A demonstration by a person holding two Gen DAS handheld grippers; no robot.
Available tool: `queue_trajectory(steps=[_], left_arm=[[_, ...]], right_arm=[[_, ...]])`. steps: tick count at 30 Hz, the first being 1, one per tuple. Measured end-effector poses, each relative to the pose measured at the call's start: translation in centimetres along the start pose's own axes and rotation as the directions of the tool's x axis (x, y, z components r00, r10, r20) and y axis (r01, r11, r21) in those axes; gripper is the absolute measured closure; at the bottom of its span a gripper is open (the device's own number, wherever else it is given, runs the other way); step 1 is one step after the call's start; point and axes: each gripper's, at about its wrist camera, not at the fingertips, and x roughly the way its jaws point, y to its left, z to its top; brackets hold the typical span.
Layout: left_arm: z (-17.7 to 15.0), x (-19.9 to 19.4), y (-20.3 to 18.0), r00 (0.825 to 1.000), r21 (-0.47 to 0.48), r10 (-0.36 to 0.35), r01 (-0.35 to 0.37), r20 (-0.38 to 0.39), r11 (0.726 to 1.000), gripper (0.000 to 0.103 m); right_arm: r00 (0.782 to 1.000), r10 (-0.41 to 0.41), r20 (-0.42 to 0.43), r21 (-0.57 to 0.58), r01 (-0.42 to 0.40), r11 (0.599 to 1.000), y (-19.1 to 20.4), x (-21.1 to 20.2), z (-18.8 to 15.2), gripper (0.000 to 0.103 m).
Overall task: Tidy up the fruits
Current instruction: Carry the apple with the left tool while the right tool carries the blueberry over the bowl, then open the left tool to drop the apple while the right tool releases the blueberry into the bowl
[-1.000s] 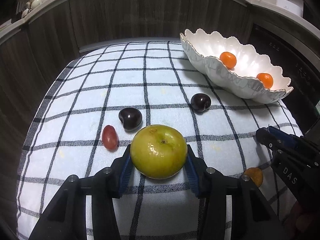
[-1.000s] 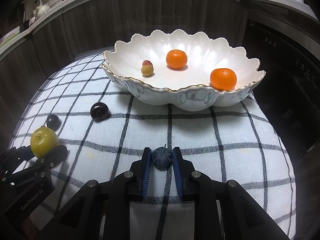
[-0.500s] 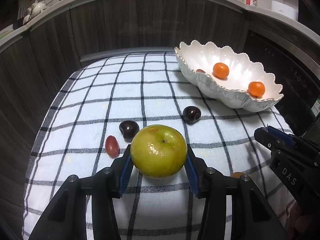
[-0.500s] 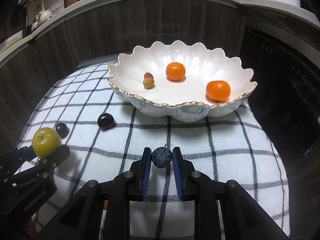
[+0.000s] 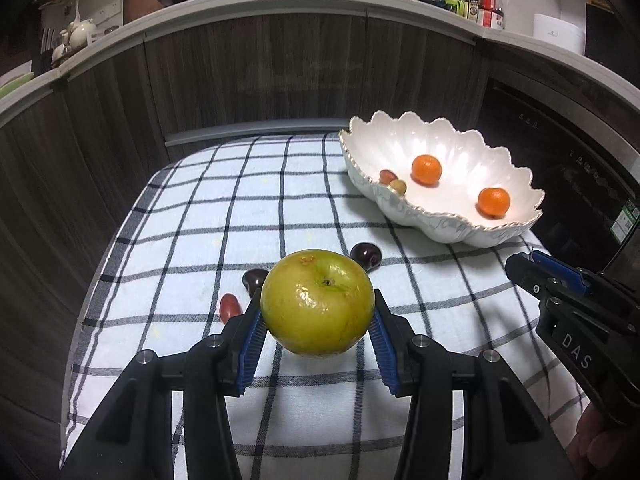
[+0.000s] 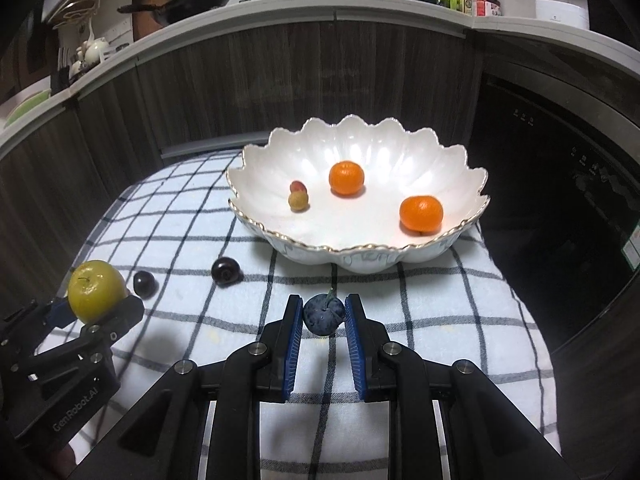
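My left gripper [image 5: 318, 312] is shut on a yellow-green apple [image 5: 318, 302] and holds it above the checked cloth; it also shows in the right wrist view [image 6: 96, 292]. My right gripper [image 6: 323, 314] is shut on a small dark blue plum [image 6: 323, 315], held above the cloth in front of the white scalloped bowl [image 6: 360, 258]. The bowl holds two mandarins [image 6: 346, 177] [image 6: 421, 214] and two small fruits [image 6: 298, 201]. Two dark plums [image 6: 225, 271] [image 6: 144, 283] and a red grape [image 5: 230, 306] lie on the cloth.
The checked cloth [image 5: 248, 200] covers a small table in front of dark wood cabinets. A dark oven front [image 6: 560, 184] stands at the right. My right gripper's body [image 5: 576, 312] shows at the right of the left wrist view.
Both grippers have risen with their fruits; the table and bowl look farther below. The apple has lifted off the cloth.
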Motion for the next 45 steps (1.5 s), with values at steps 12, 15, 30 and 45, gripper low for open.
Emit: queue_trajectory(steps=[12,15,30,45], left_arm=[[2.1,-2.6,-1.4,0.999,0.012,-0.015,0.014,0.049,1.0,0.055],[2.7,-2.8,-1.8,0.998,0.014,-0.02,0.019,0.055,1.0,0.055],[6.4,-0.8,-4.2,0.996,0.044,-0.064,0.062,0.058,0.997,0.056],[10.4,4.1,-7.0,0.991,0.098,-0.135,0.133,0.012,0.986,0.056]], right_arm=[[0.999,-0.006,0.052,0.024,0.005,1.0,-1.2,-2.3,1.5,0.08],[0.998,-0.01,0.063,0.031,0.008,0.999,-1.5,-2.6,2.0,0.08],[0.994,-0.054,0.096,0.053,0.049,0.997,-3.9,-2.2,5.0,0.08],[0.994,-0.069,0.082,0.072,0.063,0.995,-6.4,1.0,7.7,0.08]])
